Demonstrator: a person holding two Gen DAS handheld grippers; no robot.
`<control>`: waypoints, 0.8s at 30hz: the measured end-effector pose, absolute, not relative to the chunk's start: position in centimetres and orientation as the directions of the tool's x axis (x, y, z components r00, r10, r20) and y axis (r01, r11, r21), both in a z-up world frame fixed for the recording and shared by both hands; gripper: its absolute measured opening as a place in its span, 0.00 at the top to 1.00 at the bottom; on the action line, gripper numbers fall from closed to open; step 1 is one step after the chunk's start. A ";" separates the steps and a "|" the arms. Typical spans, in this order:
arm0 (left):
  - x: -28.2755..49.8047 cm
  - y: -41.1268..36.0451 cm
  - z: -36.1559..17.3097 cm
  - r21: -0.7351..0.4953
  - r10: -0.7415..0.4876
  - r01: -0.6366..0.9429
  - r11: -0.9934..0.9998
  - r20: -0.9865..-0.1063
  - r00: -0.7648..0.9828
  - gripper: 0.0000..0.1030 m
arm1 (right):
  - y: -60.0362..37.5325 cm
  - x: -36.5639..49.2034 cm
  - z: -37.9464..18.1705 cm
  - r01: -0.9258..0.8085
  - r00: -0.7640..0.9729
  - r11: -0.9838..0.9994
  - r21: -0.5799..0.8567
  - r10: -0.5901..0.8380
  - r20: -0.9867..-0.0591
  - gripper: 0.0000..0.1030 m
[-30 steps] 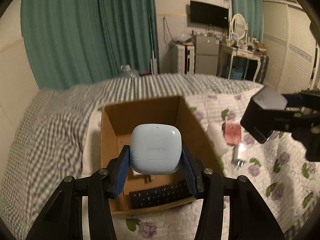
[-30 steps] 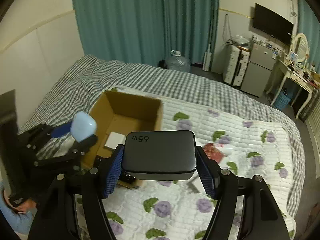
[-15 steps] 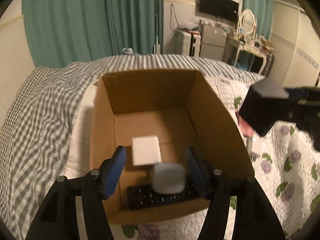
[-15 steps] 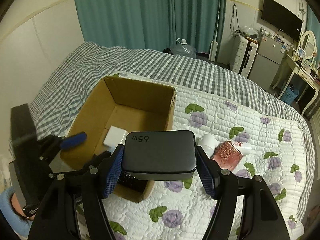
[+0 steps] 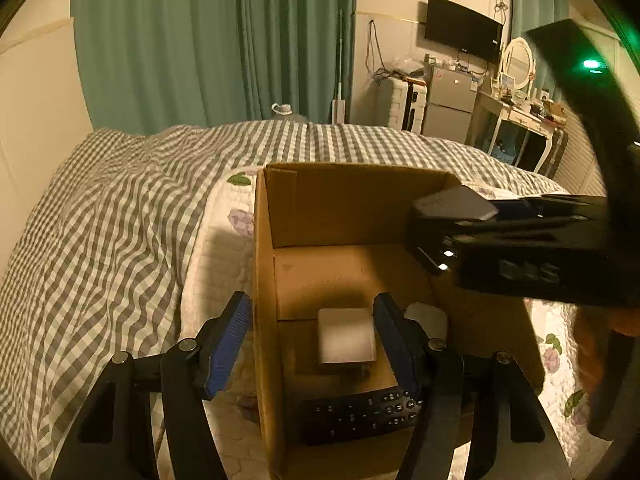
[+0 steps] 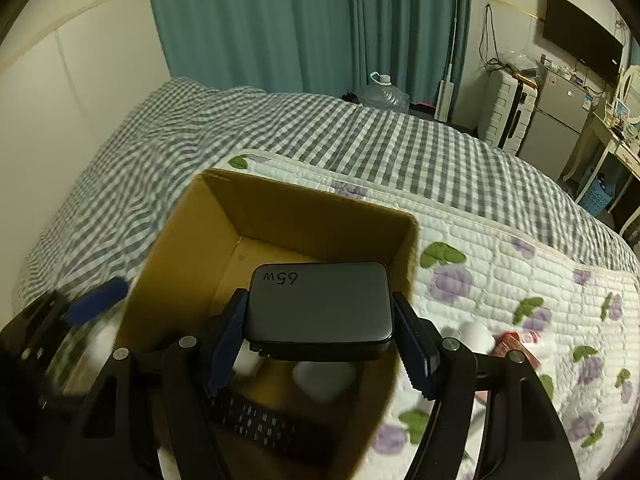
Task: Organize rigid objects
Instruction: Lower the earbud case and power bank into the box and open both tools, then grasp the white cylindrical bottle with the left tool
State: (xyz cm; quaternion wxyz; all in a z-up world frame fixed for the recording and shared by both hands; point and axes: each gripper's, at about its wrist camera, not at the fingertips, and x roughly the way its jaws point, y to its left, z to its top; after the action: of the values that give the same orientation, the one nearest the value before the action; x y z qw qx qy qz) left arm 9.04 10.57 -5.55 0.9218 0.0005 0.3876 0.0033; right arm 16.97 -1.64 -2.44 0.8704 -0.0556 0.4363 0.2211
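Note:
An open cardboard box [image 5: 352,208] sits on the bed. Inside lie a white cube [image 5: 346,340], a pale blue earbud case [image 5: 426,316] and a black remote [image 5: 360,412]. My left gripper [image 5: 312,344] is open and empty above the box's near left corner, its fingers straddling the left wall. My right gripper [image 6: 320,320] is shut on a dark grey 65W charger [image 6: 318,306] and hangs over the box [image 6: 304,216], above the earbud case [image 6: 324,376] and the remote [image 6: 272,424]. In the left wrist view the charger [image 5: 452,208] enters from the right, over the box's right wall.
The box rests on a floral quilt [image 6: 500,264] over a grey gingham blanket [image 5: 120,220]. Right of the box lie a white bottle [image 6: 476,334] and a red packet [image 6: 516,344]. A hand [image 5: 600,344] shows at the right edge. Curtains and furniture stand behind the bed.
My left gripper opened and let go of the earbud case, which fell into the box, then shifted left over the wall. My right gripper carried the charger down and over the box.

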 end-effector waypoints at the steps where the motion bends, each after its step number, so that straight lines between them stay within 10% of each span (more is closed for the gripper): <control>1: 9.0 10.6 -5.7 0.005 0.008 -0.006 1.000 -0.716 0.698 0.35 | -1.2 17.6 -3.0 -0.426 0.522 0.900 0.092 0.328 -0.787 0.33; 24: 8.2 -2.8 -1.7 0.061 -0.027 0.098 0.993 -0.702 0.712 0.31 | -21.6 13.4 2.8 -0.175 0.699 0.985 0.007 0.129 -0.703 0.08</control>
State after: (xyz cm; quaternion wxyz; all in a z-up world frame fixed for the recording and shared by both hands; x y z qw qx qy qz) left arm 8.24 -2.79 -1.66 0.9239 0.0468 0.3782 -0.0337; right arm 13.38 -21.61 2.81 0.9213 -0.0304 0.3789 0.0825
